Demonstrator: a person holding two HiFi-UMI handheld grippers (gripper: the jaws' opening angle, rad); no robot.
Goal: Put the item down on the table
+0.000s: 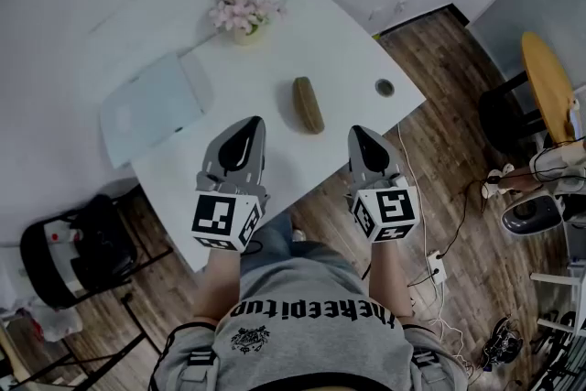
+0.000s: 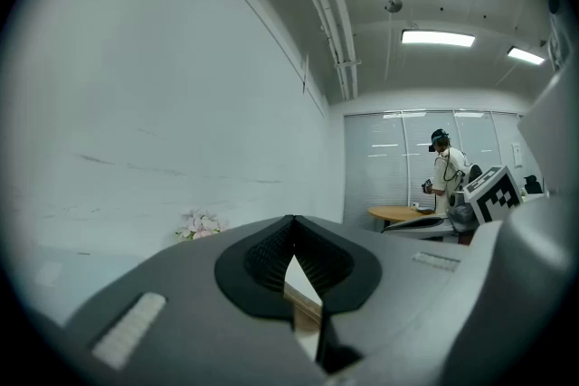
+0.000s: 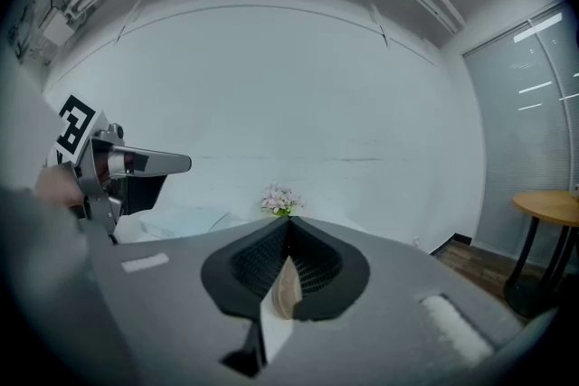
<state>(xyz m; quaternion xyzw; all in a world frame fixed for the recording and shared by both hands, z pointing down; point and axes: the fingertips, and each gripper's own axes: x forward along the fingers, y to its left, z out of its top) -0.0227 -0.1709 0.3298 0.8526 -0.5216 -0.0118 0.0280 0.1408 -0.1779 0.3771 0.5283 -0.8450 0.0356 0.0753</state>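
A brown oblong item (image 1: 309, 104) lies flat on the white table (image 1: 348, 41), a little in from its front edge. My left gripper (image 1: 245, 125) hovers over the table's near part, to the left of the item and apart from it, its jaws shut on nothing. My right gripper (image 1: 359, 135) is level with it on the item's right, also shut and empty. In the right gripper view the jaw tips (image 3: 289, 226) meet, and the item (image 3: 288, 289) shows through the slit behind them. In the left gripper view the tips (image 2: 292, 221) meet as well.
A small pot of pink flowers (image 1: 243, 14) stands at the table's far side, a pale flat board (image 1: 151, 105) at its left, a cable hole (image 1: 385, 87) at its right. A black chair (image 1: 69, 256) stands left, a round wooden table (image 1: 549, 87) right. Another person (image 2: 448, 172) stands far off.
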